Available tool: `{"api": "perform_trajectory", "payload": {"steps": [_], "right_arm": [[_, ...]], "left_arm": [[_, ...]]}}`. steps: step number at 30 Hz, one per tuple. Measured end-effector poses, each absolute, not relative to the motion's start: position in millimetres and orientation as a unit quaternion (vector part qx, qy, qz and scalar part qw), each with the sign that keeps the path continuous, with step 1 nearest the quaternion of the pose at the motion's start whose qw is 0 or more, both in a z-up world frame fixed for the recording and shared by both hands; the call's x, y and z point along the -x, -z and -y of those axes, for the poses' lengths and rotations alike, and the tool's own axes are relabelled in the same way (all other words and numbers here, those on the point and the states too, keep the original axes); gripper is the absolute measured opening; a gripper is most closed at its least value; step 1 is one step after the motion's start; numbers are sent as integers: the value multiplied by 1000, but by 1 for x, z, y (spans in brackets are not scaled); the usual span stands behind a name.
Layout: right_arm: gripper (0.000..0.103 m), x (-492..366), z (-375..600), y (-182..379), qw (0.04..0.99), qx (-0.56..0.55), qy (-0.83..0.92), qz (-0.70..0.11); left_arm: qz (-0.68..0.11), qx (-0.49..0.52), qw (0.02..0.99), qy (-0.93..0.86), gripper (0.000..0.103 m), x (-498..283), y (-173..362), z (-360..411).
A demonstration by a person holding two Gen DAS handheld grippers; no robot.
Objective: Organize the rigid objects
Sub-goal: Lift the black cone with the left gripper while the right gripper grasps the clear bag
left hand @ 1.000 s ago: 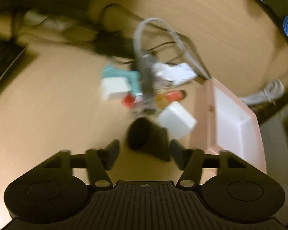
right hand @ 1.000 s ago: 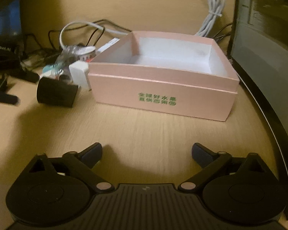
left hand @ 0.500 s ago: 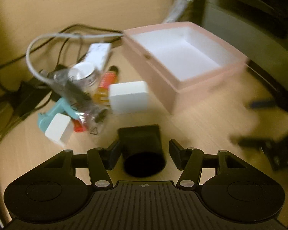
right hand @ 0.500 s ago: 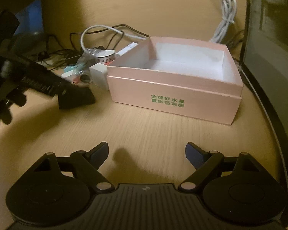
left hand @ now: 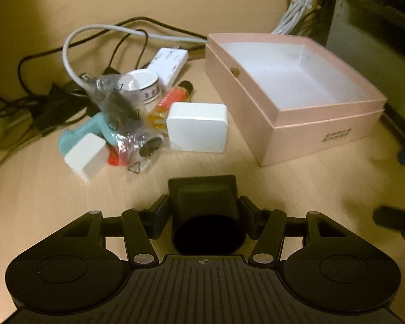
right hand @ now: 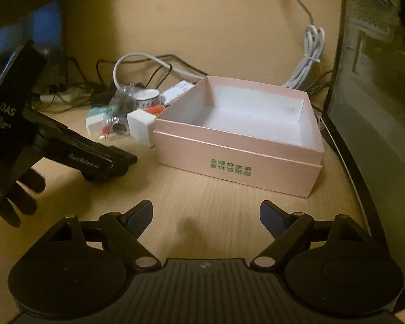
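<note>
Holder [left hand: 203,210], black, hollow, squared at the far end and round-mouthed toward you, lies on its side on the tabletop [left hand: 40,205] directly between the fingers of your left tool [left hand: 202,217]. Judged from its moulded look, it is stiff, light and smooth-walled: it should take a firm squeeze without deforming, but could slide or roll on its round end. Take hold across the flat side walls, where the pads already sit. The left tool stands about half open with its pads against, or all but against, those walls; whether they press cannot be told. Your right tool [right hand: 206,217] holds nothing; its jaws stand wide and have just been closing somewhat, over bare tabletop. Beyond the holder, well apart, lies the remaining clutter: white adapter [left hand: 197,127], small white cube [left hand: 86,155], orange vial [left hand: 172,98], teal piece [left hand: 81,132], crinkled clear bag [left hand: 121,118], tape roll [left hand: 143,87]. To the right stands the open pink box [left hand: 272,135], empty, its near corner closest to the holder
</note>
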State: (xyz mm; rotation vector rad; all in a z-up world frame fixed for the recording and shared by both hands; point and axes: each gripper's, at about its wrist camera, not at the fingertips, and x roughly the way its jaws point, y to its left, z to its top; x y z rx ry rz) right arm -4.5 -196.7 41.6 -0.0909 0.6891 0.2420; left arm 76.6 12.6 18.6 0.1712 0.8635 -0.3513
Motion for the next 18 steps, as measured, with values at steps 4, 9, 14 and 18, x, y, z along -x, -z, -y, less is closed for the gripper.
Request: {"api": "perform_trajectory", "payload": {"steps": [4,9,14,18], "right_arm": [[73,-8,169,-63,932,103,-139,-318],[52,-56,106,-81,915,195,-195,-294],[52,-115,52,-65,880,280,-219,-315],[35,-147,26,-42,845,322,-223,-364]], "left_arm": [[-398,-59,899,174,58,-61,-19,-30],[-387,29,911,142,58,-27,-37,-82],[-371,86,918,110,58,16,-51,-124],[-365,115,919,91,58,39,-55,-148]]}}
